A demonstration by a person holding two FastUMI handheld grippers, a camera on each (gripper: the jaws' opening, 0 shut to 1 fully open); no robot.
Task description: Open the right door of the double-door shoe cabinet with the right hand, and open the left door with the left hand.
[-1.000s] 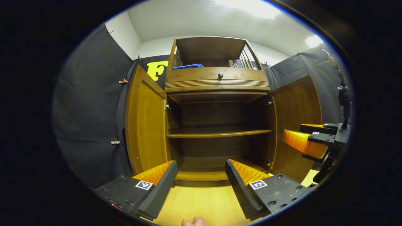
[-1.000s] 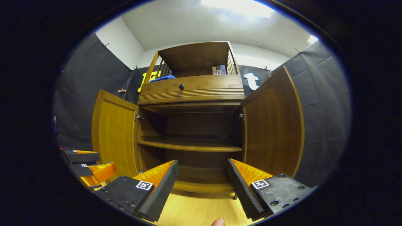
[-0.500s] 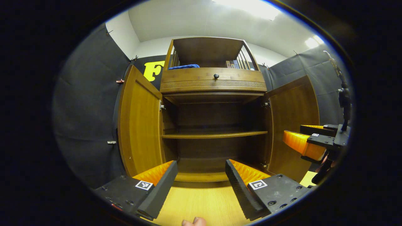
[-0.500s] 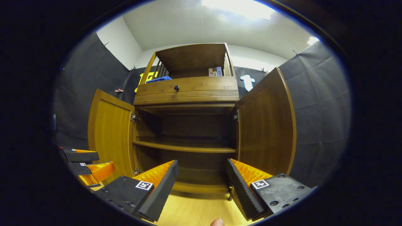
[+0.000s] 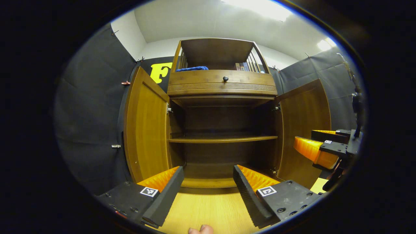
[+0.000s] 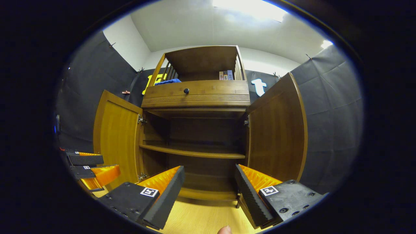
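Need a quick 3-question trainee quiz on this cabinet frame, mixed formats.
1. True or false: the left door and right door both stand open.
2. What lies at the top shelf's left end? A) blue cloth B) shoe C) bottle
3. Fill in: the left tool and right tool are both ____, holding nothing.

Key: 1 true; 2 A; 3 open

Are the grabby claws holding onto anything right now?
No. The left gripper and right gripper are both open and hold nothing. Both sit back from the left door and right door, which are open.
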